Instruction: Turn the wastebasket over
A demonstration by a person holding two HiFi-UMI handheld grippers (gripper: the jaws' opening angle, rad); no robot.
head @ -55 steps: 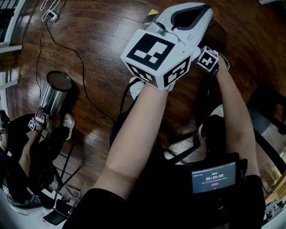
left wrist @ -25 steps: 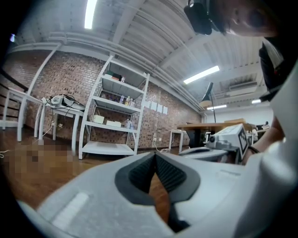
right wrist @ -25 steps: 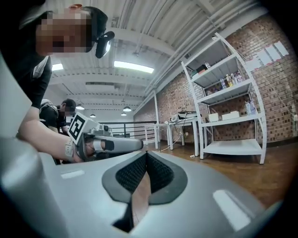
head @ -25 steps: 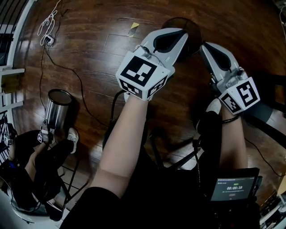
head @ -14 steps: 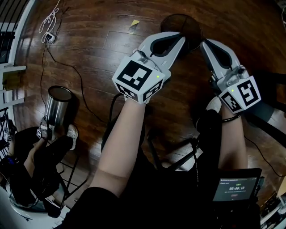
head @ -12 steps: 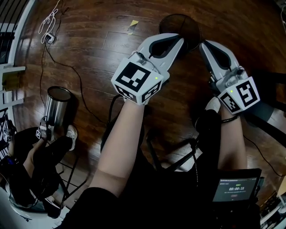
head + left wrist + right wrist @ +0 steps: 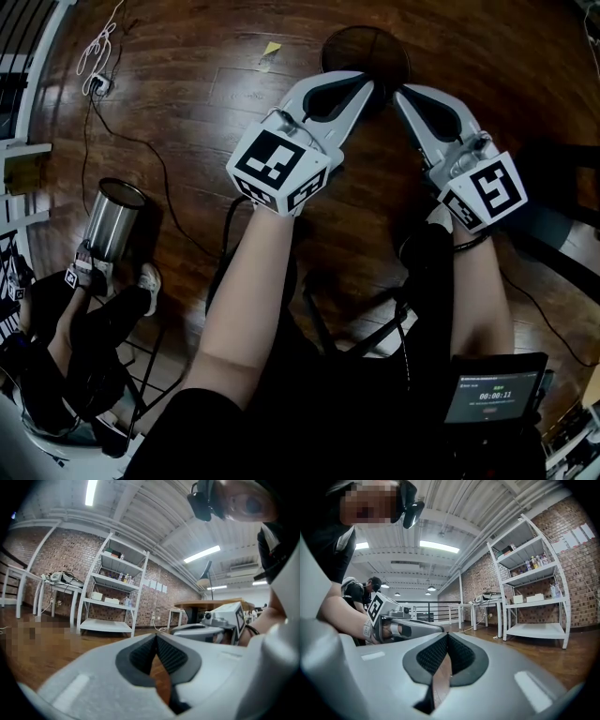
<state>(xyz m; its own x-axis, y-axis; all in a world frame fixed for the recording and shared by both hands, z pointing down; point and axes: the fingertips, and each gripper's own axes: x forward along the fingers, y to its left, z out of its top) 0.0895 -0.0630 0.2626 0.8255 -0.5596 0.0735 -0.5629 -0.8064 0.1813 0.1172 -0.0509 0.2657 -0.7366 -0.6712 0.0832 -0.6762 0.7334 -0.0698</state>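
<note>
A black mesh wastebasket [image 7: 364, 45] stands upright on the wooden floor, seen from above in the head view. My left gripper [image 7: 367, 86] and right gripper [image 7: 398, 94] are held level side by side above it, with their tips over its near rim as seen from the head camera. Whether either touches it I cannot tell. Both are shut with nothing between the jaws. In the left gripper view my left gripper [image 7: 156, 637] has its pads together, and the right gripper [image 7: 220, 619] shows beside it. The right gripper view shows my right gripper [image 7: 447, 635] shut too. The basket is hidden in both gripper views.
Another person sits at the lower left holding a steel bin [image 7: 112, 217]. A black cable [image 7: 155, 150] runs over the floor [image 7: 206, 56]. White shelving [image 7: 110, 592] stands against the brick wall. A small screen [image 7: 495, 386] is at my lower right.
My left gripper has drifted slightly left and lower, and the two gripper tips now sit closer together. The basket appears a little higher in the head view. Both stay shut.
</note>
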